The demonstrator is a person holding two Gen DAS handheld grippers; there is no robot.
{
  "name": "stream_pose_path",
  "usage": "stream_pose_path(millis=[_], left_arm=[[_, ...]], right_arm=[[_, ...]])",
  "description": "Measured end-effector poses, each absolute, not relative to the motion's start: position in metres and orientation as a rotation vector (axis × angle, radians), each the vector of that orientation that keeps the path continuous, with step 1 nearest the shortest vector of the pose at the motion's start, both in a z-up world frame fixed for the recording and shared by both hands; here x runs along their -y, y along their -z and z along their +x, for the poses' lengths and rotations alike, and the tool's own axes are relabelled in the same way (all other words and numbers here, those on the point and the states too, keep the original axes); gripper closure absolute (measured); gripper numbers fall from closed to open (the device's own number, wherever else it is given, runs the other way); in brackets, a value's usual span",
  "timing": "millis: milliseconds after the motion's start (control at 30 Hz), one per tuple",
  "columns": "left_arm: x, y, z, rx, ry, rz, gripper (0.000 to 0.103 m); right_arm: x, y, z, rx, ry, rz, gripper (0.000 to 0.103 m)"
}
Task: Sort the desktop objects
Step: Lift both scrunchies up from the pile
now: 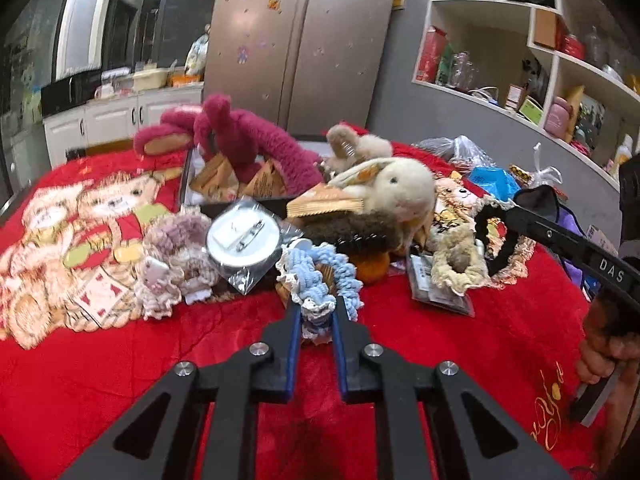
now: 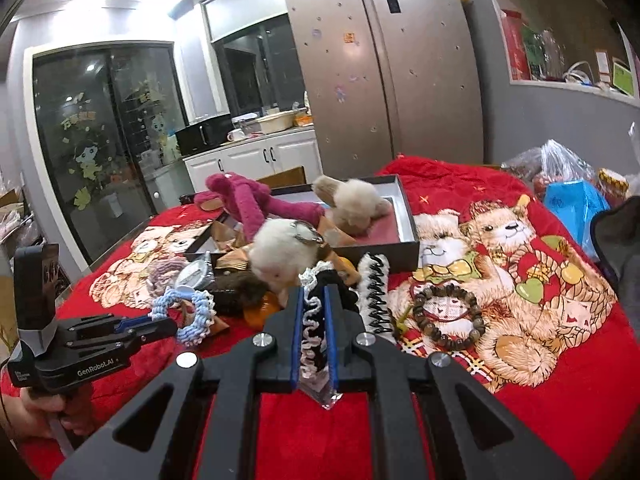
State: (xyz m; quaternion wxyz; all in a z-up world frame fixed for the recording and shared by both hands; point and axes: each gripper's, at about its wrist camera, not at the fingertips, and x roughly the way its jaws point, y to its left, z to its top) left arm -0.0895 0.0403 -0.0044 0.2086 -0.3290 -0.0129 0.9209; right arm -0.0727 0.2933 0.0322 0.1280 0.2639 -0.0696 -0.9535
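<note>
Left gripper point(image 1: 316, 312) clenched on blue scrunchie point(image 1: 320, 276), at 6 o'clock edge of the toy pile on red cloth point(image 1: 440, 344). Right gripper point(image 2: 314, 300) clenched on black scrunchie point(image 2: 310, 332), pile's 3 o'clock side. Open box point(image 2: 408, 224) at 12 o'clock, magenta plush point(image 2: 248, 204) draped over it

Lighting: bright ceiling lamps, upper left of the right wrist view, washing out the white ceiling point(image 2: 120, 4). Glare: soft sheen on the brushed steel two-door fridge point(image 2: 384, 64). Blur: slight throughout. Distortion: fisheye bending, dark corners. Shadows: soft on the red printed tablecloth point(image 1: 440, 344).
</note>
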Motion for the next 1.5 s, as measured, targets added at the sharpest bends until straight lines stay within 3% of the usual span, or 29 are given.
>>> stream_pose_path(millis=[667, 1500], left_arm=[[-0.036, -0.036, -0.071, -0.022, -2.631, -0.734, 0.089], [-0.030, -0.022, -0.080, 0.032, -2.603, -0.830, 0.089]], right_arm=[[-0.294, -0.055, -0.050, 0.265, 2.715, 0.665, 0.092], [-0.271, -0.033, -0.055, 0.221, 2.689, 0.717, 0.092]])
